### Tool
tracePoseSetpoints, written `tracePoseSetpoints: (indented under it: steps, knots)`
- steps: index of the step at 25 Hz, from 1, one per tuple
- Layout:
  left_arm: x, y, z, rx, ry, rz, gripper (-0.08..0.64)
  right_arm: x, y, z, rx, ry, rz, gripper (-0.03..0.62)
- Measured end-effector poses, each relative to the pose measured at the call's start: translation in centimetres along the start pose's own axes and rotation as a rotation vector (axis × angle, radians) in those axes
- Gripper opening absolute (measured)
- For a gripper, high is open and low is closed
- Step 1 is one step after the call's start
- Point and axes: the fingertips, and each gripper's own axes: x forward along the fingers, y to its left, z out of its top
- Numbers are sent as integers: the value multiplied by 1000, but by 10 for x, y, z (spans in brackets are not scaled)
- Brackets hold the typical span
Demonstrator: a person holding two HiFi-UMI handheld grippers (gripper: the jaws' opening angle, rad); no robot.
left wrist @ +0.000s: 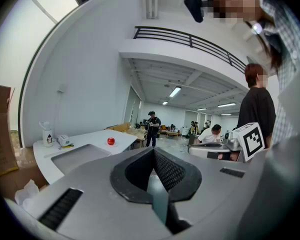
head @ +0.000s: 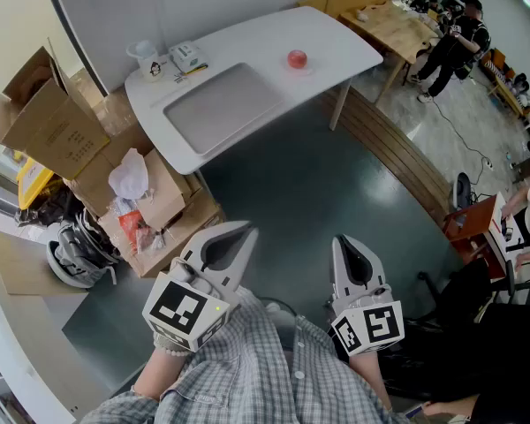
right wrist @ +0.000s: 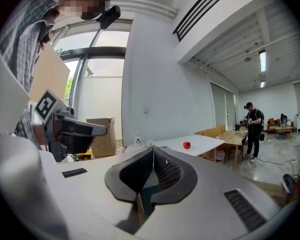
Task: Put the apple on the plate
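One round red apple (head: 297,58) sits on the white table (head: 337,46).

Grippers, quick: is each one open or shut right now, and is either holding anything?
Left gripper: shut, holding nothing.
Right gripper: shut, holding nothing.
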Motion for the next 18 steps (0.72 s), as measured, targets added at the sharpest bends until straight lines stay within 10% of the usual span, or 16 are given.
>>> tracePoseSetpoints:
  steps: [18]
  knots:
    - [-4,4,-1,-2,0,-22,9,-3,2,5,78,-36,-19,23]
